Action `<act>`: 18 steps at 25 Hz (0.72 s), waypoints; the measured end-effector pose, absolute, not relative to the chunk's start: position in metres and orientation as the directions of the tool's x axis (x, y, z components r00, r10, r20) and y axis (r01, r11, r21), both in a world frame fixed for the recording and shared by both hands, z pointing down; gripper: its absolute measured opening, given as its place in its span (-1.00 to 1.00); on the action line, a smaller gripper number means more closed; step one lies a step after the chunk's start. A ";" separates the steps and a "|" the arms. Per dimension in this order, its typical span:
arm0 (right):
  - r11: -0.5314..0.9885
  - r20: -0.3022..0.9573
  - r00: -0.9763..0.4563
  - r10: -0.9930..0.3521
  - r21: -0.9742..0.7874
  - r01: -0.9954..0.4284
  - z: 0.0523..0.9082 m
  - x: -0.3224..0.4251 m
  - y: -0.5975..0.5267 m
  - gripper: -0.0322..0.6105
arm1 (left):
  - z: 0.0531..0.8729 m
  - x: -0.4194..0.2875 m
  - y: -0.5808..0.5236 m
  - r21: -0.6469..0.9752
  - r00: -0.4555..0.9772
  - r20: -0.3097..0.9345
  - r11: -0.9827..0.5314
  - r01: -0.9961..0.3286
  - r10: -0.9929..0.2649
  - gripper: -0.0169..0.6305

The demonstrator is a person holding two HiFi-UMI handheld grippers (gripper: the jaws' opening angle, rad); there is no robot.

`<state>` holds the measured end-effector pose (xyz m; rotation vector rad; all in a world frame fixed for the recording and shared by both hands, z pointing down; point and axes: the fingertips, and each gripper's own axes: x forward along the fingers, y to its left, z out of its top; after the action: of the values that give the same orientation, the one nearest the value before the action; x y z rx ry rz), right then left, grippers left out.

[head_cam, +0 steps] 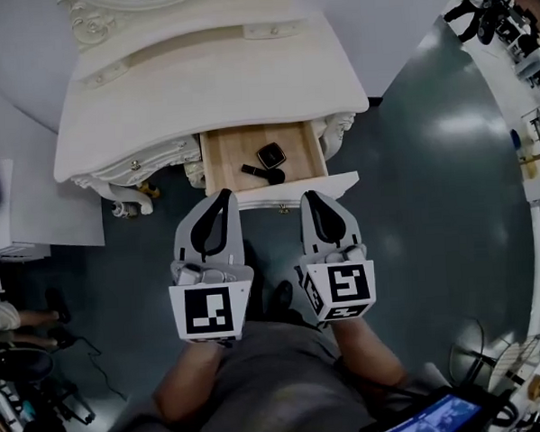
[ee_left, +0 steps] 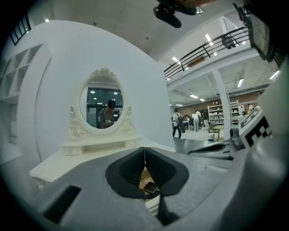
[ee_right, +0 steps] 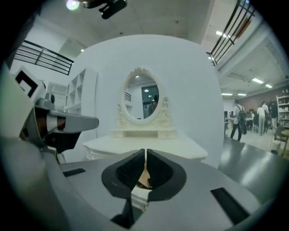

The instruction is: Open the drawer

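- Grey cloth of the person's shirt (head_cam: 261,383) fills the near edge of the head view, with a bare forearm reaching forward on each side.
- Just beyond, each gripper carries its marker cube: the left cube (head_cam: 209,311) and the right cube (head_cam: 339,289) sit side by side, a narrow gap between them.
- The left gripper (head_cam: 220,200) is clenched, its dark pads meeting at the tips with nothing between them; its own view shows the same closed seam (ee_left: 144,155).
- The right gripper (head_cam: 312,200) is also clenched on nothing, pads pressed together in its own view (ee_right: 145,155).
- Both grippers hang above the dark floor (head_cam: 412,176), near the pulled-out front of the drawer (head_cam: 222,154) and apart from it.
- The drawer stands open, slid toward the person from under the right half of the table, its pale wooden bottom exposed.
- Inside lie a small black square object (head_cam: 270,155) and, nearer, a black elongated piece (head_cam: 264,174); what they are cannot be told.
- Farther on is the cream dressing table (head_cam: 209,87) with carved legs.
- At its far edge rises an oval mirror (ee_right: 143,100) in an ornate frame, backed by a white wall.
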<state>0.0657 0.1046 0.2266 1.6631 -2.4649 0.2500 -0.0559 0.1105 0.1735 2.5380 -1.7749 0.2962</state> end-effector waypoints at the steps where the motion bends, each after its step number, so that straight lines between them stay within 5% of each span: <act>1: 0.377 0.195 -0.376 -0.906 -0.031 -0.926 0.213 0.064 0.105 -0.83 | 0.169 -0.055 0.111 -0.084 0.328 0.167 -0.345 -0.935 -0.930 -0.90; 18: 0.391 0.098 -0.387 -0.917 0.022 -0.920 0.173 0.071 0.098 -0.86 | 0.154 -0.038 0.099 -0.109 0.342 0.141 -0.358 -0.927 -0.929 -0.90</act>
<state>0.0711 0.0984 0.1726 1.6834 -2.5401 0.0540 -0.0381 0.0994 0.1541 2.5811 -1.7847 0.2815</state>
